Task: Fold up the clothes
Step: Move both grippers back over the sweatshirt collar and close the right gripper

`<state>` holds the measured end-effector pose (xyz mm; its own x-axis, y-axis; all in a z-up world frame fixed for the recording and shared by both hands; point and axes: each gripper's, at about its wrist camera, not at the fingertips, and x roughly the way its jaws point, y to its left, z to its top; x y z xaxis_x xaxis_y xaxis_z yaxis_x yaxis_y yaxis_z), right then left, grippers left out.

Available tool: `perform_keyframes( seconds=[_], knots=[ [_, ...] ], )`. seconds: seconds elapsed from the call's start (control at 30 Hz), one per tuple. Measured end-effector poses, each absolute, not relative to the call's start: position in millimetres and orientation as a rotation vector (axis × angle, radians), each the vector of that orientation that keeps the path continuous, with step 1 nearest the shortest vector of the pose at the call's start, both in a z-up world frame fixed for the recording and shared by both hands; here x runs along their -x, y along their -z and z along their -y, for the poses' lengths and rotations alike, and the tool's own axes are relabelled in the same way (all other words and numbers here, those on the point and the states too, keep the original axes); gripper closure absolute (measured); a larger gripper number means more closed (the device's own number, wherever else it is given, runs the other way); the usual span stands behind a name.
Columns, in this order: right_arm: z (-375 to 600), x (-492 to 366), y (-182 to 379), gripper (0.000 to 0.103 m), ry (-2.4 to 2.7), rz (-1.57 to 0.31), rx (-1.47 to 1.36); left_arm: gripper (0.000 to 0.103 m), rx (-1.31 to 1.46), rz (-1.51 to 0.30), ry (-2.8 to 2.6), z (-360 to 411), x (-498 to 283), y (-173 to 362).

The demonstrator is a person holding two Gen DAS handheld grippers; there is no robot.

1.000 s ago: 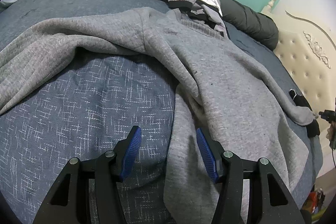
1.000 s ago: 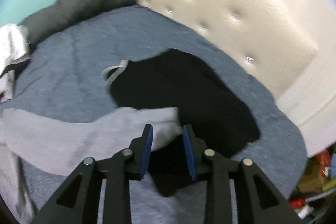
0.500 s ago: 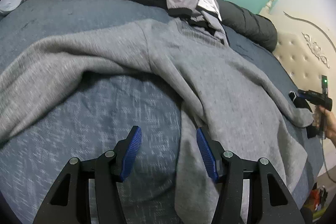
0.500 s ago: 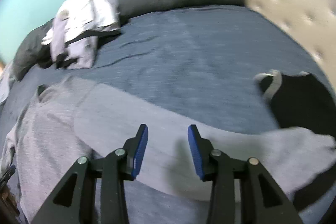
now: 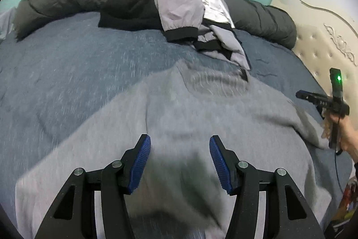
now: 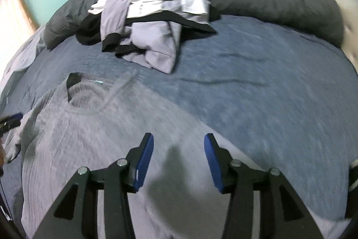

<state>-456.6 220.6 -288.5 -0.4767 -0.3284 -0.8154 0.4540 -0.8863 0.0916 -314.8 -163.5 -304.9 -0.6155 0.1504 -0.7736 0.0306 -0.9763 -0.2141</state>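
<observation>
A grey sweatshirt lies spread on the blue bedspread, its collar towards the far side. It also shows in the right wrist view. My left gripper is open and empty just above the sweatshirt's body. My right gripper is open and empty above the sweatshirt's right part. The right gripper also shows in the left wrist view, held by a hand at the sweatshirt's right edge.
A heap of lilac, white and black clothes lies at the far side, also in the right wrist view. A dark grey rolled duvet runs behind it. A cream tufted headboard stands at the right. A black garment's edge lies at the right.
My right gripper opened, let go of the sleeve cuff and swung left over the sweatshirt. My left gripper moved right, over the sweatshirt's body. The sweatshirt now lies flatter.
</observation>
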Motion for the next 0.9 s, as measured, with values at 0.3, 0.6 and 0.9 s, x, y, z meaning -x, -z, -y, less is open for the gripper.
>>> perform_keyframes(
  seconds=[0.3, 0.6, 0.9],
  knots=[
    [-157, 504, 310, 0.055, 2.236, -0.372, -1.289, 0.044, 1.459, 0.206, -2.708, 175, 409, 321],
    [-120, 527, 337, 0.055, 2.182, -0.480, -1.310, 0.044, 1.546, 0.154, -2.648, 180, 451, 351],
    [-111, 531, 349, 0.098, 2.141, -0.506, -1.321, 0.092, 1.487, 0.126, -2.587, 165, 449, 356]
  ],
)
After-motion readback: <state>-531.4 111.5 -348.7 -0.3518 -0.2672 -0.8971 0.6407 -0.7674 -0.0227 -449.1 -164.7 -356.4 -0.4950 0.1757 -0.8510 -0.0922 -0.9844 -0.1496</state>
